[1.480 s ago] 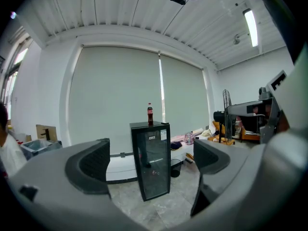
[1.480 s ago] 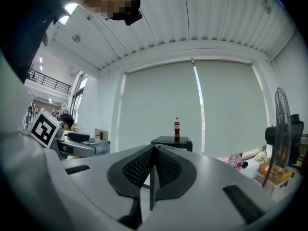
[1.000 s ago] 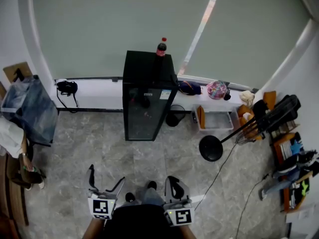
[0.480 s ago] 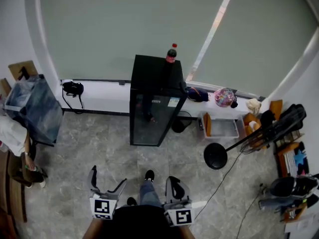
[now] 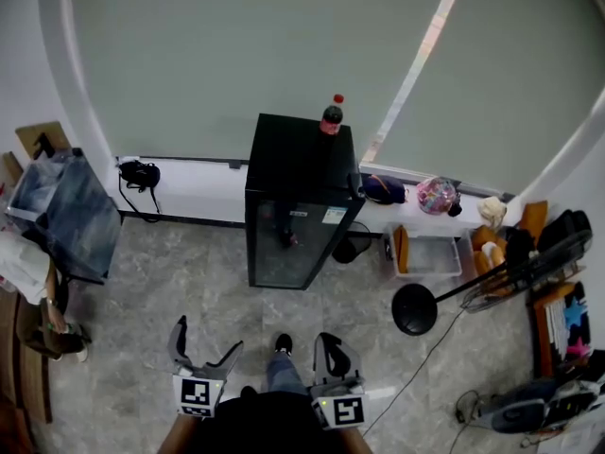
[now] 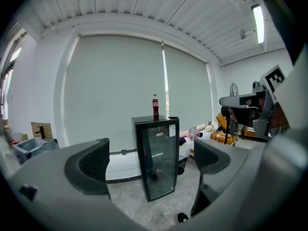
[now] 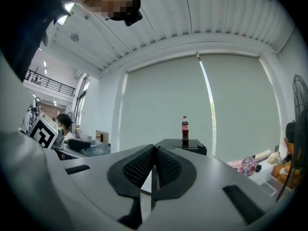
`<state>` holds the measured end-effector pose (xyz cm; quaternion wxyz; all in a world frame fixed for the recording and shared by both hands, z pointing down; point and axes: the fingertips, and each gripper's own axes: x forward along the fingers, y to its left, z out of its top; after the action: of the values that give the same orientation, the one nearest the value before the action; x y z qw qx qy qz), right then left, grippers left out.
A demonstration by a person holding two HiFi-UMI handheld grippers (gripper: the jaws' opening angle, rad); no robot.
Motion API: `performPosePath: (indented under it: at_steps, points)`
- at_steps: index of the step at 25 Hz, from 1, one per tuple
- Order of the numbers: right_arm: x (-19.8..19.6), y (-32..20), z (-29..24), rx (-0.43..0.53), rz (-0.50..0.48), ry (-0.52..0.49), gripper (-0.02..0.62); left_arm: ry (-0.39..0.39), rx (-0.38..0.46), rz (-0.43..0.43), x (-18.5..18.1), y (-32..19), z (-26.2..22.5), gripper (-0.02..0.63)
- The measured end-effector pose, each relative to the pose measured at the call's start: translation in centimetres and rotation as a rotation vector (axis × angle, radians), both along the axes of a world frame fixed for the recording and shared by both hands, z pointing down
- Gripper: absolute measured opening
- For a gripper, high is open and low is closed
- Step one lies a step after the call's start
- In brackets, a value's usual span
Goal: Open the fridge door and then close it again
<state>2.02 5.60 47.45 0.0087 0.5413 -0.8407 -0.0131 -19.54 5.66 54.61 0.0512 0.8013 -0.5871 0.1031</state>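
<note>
Black, glass-fronted fridge (image 5: 298, 206) stands on the grey tiled floor (image 5: 189, 291), backed against the low white ledge (image 5: 189, 183) under the window blind, with its door shut. One cola bottle (image 5: 331, 116) stands upright on the fridge top, toward the rear. Left tongs (image 5: 203, 346) are held low with jaws wide apart and nothing between them. Right tongs (image 5: 331, 350), just beside, have jaws pressed together, empty. Both are well apart from the fridge and face it.

Cola bottle (image 5: 332, 116), black bag (image 5: 139, 172) on white ledge (image 5: 198, 183), clear bin (image 5: 430, 254)
</note>
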Motion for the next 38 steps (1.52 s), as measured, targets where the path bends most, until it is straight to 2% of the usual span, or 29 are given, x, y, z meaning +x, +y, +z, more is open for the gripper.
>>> performPosePath:
  at_steps: [18, 27, 33, 38]
  points:
    - [4.1, -15.9, -0.4, -0.017, -0.106, 0.021, 0.009, -0.024, -0.029, -0.125, 2.3, -14.3, -0.3, 0.528]
    - [6.0, -20.1, 1.0, -0.051, -0.152, 0.014, 0.009, -0.051, -0.057, -0.161, 4.2, -17.9, 0.4, 0.526]
    - [5.4, -21.8, 0.9, -0.057, -0.163, 0.001, 0.009, -0.047, -0.099, -0.181, 3.1, -19.4, 2.1, 0.526]
    - [5.3, -22.6, 0.9, -0.068, -0.138, 0.017, 0.009, -0.023, -0.133, -0.156, 2.6, -20.9, 3.5, 0.525]
